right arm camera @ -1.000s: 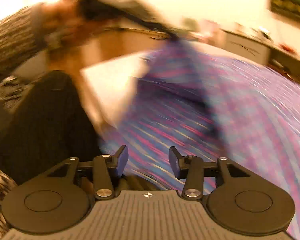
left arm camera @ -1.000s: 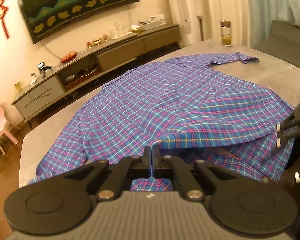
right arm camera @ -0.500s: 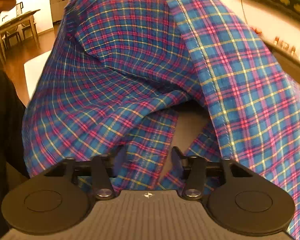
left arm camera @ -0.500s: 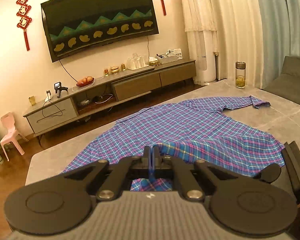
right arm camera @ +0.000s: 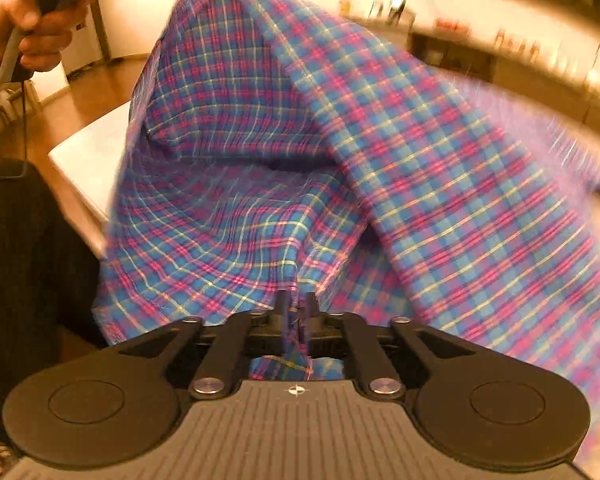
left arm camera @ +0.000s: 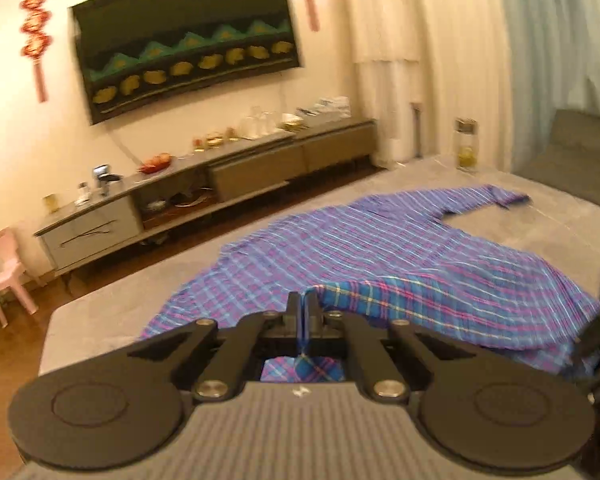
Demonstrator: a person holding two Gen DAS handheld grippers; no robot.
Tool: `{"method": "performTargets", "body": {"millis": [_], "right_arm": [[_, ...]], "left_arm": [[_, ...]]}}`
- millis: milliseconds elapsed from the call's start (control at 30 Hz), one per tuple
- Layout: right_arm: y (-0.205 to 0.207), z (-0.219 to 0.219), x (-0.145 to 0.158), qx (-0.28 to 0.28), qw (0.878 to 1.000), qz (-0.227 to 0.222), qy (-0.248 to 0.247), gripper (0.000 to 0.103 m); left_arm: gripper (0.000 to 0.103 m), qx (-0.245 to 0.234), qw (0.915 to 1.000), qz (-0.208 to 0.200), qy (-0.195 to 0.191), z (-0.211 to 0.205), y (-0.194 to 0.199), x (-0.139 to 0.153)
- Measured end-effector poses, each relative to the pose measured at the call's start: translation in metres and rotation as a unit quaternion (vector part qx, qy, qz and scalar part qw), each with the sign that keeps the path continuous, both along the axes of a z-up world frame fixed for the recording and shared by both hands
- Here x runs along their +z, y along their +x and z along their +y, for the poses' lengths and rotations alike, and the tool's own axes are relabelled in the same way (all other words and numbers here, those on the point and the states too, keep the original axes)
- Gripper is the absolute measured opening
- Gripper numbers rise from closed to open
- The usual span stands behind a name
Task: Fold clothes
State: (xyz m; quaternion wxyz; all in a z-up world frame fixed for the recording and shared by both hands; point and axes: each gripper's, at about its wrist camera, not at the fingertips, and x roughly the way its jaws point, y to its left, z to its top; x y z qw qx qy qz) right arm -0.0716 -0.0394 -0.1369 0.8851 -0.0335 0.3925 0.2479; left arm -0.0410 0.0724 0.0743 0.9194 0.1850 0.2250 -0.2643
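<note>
Now that the right claw has closed on the plaid shirt, joining the clamped left claw, both hold its near hem raised; folding forward can begin.

- The left gripper fills the bottom centre of its own view, jaws pressed together on a fold of plaid cloth.
- The right gripper sits at the bottom centre of its view, jaws nearly together, cloth pinched between them.
- In the upper left of the right wrist view, a bare hand wraps around a dark gripper handle, raised high.
</note>
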Motion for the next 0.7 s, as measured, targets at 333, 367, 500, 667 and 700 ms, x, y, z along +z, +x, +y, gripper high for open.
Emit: {"method": "performTargets", "body": {"millis": [333, 367, 500, 667, 700], "right_arm": [[-0.008, -0.082, 0.034, -0.021, 0.994, -0.045, -0.094, 0.057], [-0.009, -0.092, 0.040, -0.020, 0.994, -0.044, -0.095, 0.058], [-0.006, -0.095, 0.025, 0.016, 0.992, -0.027, -0.122, 0.069], [0.012, -0.088, -0.007, 0.046, 0.990, -0.008, -0.132, 0.058], [0.011, -0.094, -0.003, 0.042, 0.992, -0.004, -0.121, 0.035]], "left_arm": [[0.012, -0.239, 0.9686, 0.028, 0.063, -0.005, -0.107, -0.031], [0.013, -0.233, 0.9703, 0.024, 0.061, -0.003, -0.108, -0.030], [0.018, -0.183, 0.9817, 0.031, 0.044, 0.000, -0.090, -0.030], [0.020, -0.195, 0.9778, 0.052, 0.058, -0.021, -0.081, -0.050], [0.020, -0.193, 0.9773, 0.051, 0.071, -0.025, -0.081, -0.057]]}}
